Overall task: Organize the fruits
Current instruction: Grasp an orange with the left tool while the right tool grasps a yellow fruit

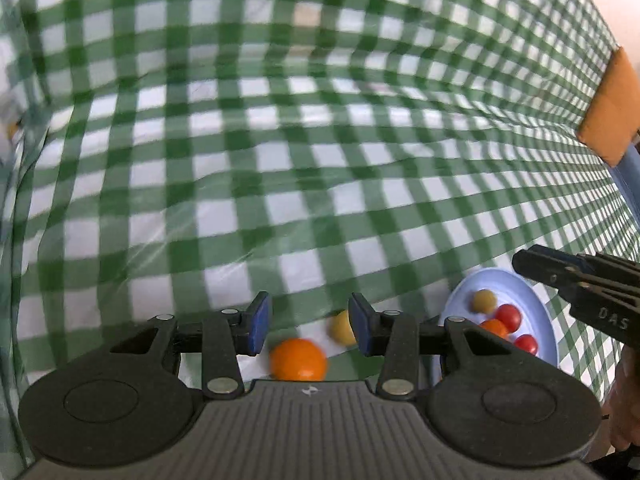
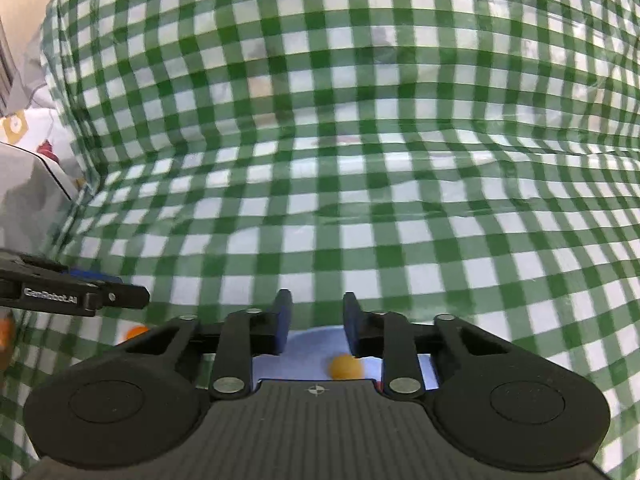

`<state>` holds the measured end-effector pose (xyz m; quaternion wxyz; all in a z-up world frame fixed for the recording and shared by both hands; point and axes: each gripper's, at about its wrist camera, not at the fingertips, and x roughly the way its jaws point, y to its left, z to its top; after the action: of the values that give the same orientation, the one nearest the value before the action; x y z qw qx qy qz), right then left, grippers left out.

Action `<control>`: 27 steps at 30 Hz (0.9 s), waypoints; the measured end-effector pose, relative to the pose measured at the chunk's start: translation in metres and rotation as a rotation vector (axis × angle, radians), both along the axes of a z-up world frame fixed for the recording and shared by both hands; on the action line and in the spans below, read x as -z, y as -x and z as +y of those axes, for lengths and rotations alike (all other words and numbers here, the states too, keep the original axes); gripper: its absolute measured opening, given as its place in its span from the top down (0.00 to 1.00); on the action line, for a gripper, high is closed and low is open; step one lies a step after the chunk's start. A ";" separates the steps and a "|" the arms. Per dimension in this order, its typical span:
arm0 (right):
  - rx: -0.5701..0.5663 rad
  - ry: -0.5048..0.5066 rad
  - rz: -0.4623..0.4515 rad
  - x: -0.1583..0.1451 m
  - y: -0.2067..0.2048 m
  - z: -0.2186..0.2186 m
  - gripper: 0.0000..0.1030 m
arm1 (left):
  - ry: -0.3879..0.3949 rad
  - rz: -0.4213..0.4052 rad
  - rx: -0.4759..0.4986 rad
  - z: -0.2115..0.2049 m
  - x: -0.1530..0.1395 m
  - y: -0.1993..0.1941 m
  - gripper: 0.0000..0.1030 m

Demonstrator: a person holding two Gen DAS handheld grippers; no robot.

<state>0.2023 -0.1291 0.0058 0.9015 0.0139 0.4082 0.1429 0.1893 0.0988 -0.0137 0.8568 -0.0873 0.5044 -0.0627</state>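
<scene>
A round orange fruit and a smaller yellow fruit lie on the green checked cloth. My left gripper hangs just above them, open, with nothing between its blue pads. To their right, a pale blue plate holds several small red, orange and yellow tomatoes. My right gripper reaches over the plate's far edge. In the right wrist view, the right gripper has its jaws drawn close with nothing between them. Below it, a small orange tomato rests on the plate. The left gripper enters from the left.
The checked cloth is wrinkled and stretches far ahead. An orange cushion stands at the right table edge. Patterned fabric lies beyond the cloth's left edge. A hand holds the right gripper.
</scene>
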 end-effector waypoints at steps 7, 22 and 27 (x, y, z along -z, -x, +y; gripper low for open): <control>-0.041 -0.055 0.041 0.008 -0.006 0.037 0.74 | -0.057 0.067 0.082 -0.014 0.027 0.004 0.54; -0.108 -0.053 0.171 0.046 -0.020 0.103 0.71 | -0.114 0.050 -0.053 0.022 0.024 0.007 0.61; -0.114 0.043 0.182 0.061 -0.020 0.120 0.52 | -0.144 0.080 -0.080 0.033 0.033 0.007 0.61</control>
<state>0.2228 -0.0091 -0.0557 0.8511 -0.0159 0.4916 0.1833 0.1824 0.1314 -0.0464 0.8419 -0.0480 0.5374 0.0114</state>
